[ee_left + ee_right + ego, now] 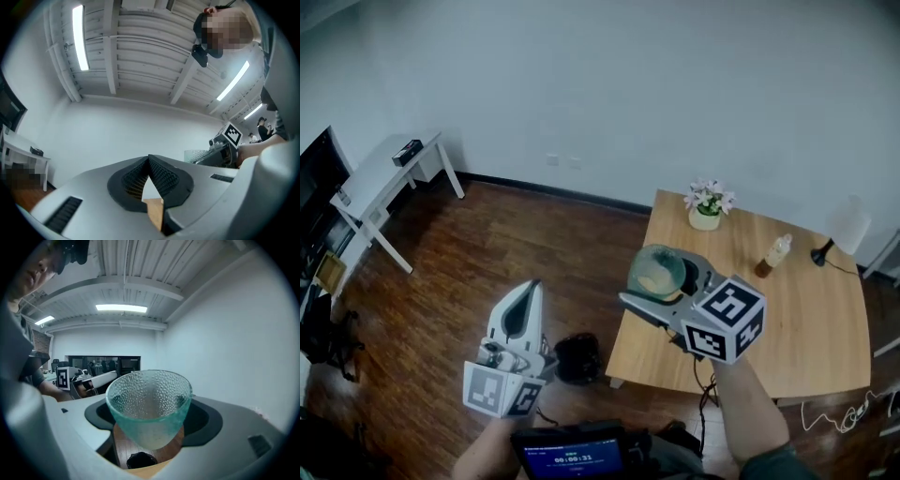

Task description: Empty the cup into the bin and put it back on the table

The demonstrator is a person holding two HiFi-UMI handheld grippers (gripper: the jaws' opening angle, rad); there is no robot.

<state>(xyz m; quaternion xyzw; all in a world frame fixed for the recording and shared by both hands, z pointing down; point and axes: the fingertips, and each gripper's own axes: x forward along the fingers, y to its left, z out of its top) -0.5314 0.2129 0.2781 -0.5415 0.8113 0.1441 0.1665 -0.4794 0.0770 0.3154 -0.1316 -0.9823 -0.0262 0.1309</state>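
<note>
Glass, pale green and pebbled, is what the right tongs have hold of: the cup sits between the two jaws, which stand wide and press on its sides. In the right gripper view the cup fills the gap between the jaws, its mouth turned up and towards the camera. We cannot tell whether anything lies inside it. From the head view we see the cup held in the air, off the desk, over the desk's near left edge.

On the wooden floor, just beside the desk's near left corner, stands a small black bin. It lies below the cup and to the left of it. In the right gripper view we see it as a dark round shape under the cup.

Our left tongs hang low at the left, over the floor and apart from the cup. In the left gripper view their jaws meet at the tips, with nothing between them.

Further back on the desk stand a small pot of flowers and a bottle, well apart from the cup. A white desk stands against the wall at the far left.
</note>
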